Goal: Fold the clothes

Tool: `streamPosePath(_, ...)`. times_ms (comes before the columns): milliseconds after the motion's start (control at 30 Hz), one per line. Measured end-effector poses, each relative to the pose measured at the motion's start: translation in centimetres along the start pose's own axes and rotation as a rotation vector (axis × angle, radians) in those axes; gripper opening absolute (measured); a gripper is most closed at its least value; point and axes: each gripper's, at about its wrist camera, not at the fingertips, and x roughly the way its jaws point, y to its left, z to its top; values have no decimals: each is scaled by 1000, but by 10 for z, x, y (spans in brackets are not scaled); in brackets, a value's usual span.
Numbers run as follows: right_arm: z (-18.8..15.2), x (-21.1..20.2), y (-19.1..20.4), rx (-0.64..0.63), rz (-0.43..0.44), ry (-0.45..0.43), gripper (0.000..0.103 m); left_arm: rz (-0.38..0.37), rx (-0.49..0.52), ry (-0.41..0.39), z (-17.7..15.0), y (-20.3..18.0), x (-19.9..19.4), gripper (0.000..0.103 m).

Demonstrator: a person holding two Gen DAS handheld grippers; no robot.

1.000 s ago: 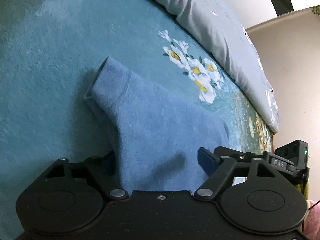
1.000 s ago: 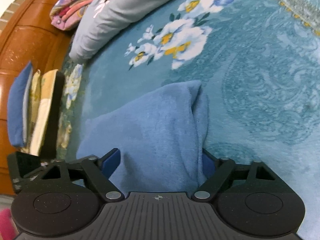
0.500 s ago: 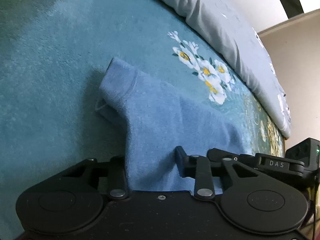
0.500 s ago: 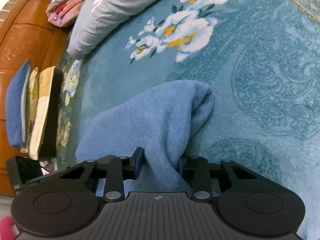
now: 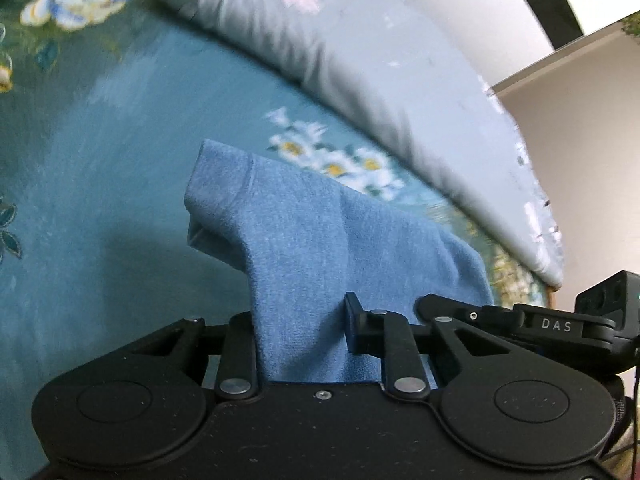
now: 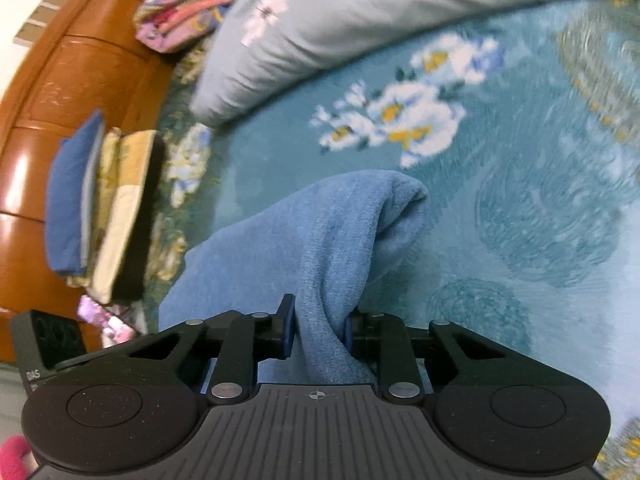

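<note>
Item: blue garment (image 5: 304,240), soft terry-like knit with a stitched seam, held in both my grippers above the bedspread.

Containers: I see no box, basket or drawer that holds anything.

Holding: my left gripper (image 5: 300,332) has its jaws closing, narrow, with a flat fold of the garment pressed between the pads. My right gripper (image 6: 318,328) likewise is closing, narrow, pinching a bunched ridge of the same cloth. In the left wrist view the garment runs from 6 o'clock up to a folded corner at about 11 o'clock; in the right wrist view it rises to a rolled end at about 1 o'clock.

Surroundings:
- Teal bedspread (image 6: 540,216), plush pile, raised swirl pattern, white and yellow flowers (image 6: 404,120) at 12 o'clock of the garment.
- Grey quilt (image 5: 360,80), smooth, padded, pale flower print, lying along the far side from 10 to 2 o'clock; nothing lies between it and the garment.
- Stack of folded cloths (image 6: 100,208) at 9 o'clock in the right wrist view: blue, grey, cream-yellow and black layers, blurred, so the count is uncertain.
- Pink patterned bundle (image 6: 184,12) at 11 o'clock.
- Wooden headboard (image 6: 60,92), glossy orange-brown panels, behind the stack.
</note>
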Motion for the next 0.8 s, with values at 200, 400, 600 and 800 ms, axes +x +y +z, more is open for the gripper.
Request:
streamPosePath(200, 1, -71, 26, -78, 45, -25, 19, -6, 42, -67, -18, -63, -57, 22)
streamPosePath(400, 6, -133, 53, -175, 82, -29, 19, -12, 63, -148, -36, -117, -110, 22)
streamPosePath(600, 8, -187, 69, -225, 105, -75, 20, -64, 144, -189, -38, -161, -138, 22)
streamPosePath(800, 1, -225, 76, -209, 70, -156, 20, -143, 256, -198, -37, -190, -150, 23)
